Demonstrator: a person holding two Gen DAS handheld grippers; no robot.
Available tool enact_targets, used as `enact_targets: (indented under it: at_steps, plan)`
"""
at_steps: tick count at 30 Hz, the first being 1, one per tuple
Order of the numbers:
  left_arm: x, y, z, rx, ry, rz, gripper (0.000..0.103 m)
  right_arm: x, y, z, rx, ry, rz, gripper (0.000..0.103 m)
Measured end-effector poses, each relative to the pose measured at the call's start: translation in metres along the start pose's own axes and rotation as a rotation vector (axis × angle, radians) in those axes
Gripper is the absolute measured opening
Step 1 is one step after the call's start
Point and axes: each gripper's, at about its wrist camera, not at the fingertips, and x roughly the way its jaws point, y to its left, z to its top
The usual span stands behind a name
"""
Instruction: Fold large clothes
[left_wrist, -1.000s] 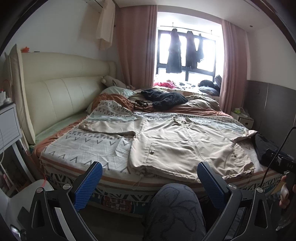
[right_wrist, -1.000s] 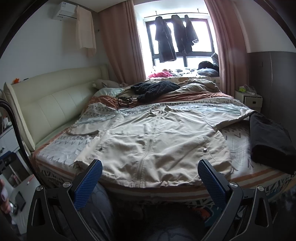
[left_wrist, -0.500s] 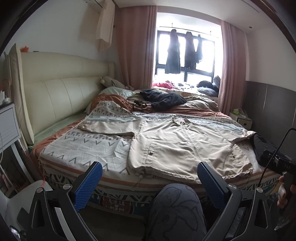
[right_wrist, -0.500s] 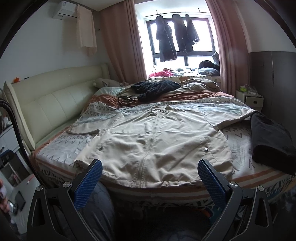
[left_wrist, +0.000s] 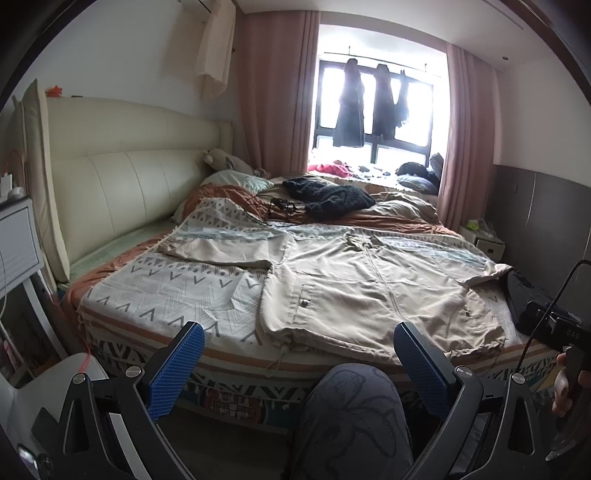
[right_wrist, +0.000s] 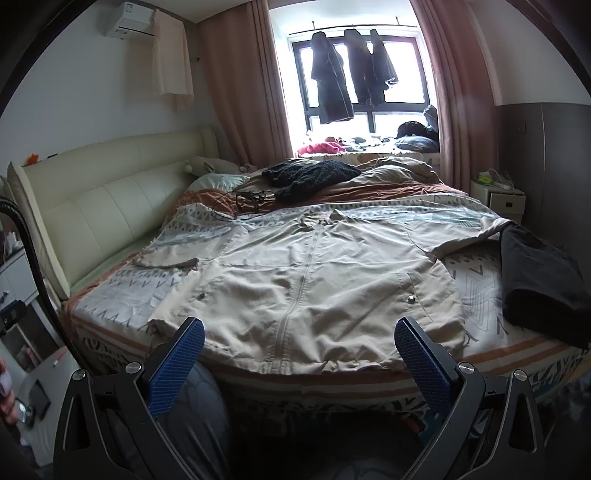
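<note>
You held both claws, left claw and right claw, wide and empty, level before the bed; the beige jacket lay flat at 12 o'clock.

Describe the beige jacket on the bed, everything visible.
The jacket is beige, of thin woven-looking cloth, lightly wrinkled. It lies flat, front up, zipped, collar toward the window, hem at the bed's near edge. Both sleeves are spread out sideways. A snap pocket sits on each side of the zip, and a drawcord hangs from the hem. A black garment overlaps the cuff of one sleeve. Neither gripper touches it.
</note>
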Motion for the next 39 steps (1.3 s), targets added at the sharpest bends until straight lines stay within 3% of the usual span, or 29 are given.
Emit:
enact_targets:
  at_steps: [22,31,39]
  plan:
    - [0.019,0.012,0.004,-0.048,0.012,0.018,0.102,-0.007,0.019,0.026,-0.06,0.011,-0.001,0.103]
    - [0.037,0.02,0.009,-0.05,0.058,0.046,0.102,0.018,0.028,0.039,-0.079,0.007,0.05,0.103]
    - [0.063,0.027,0.026,-0.034,0.081,0.102,0.102,0.073,0.047,0.059,-0.043,0.039,0.128,0.103]
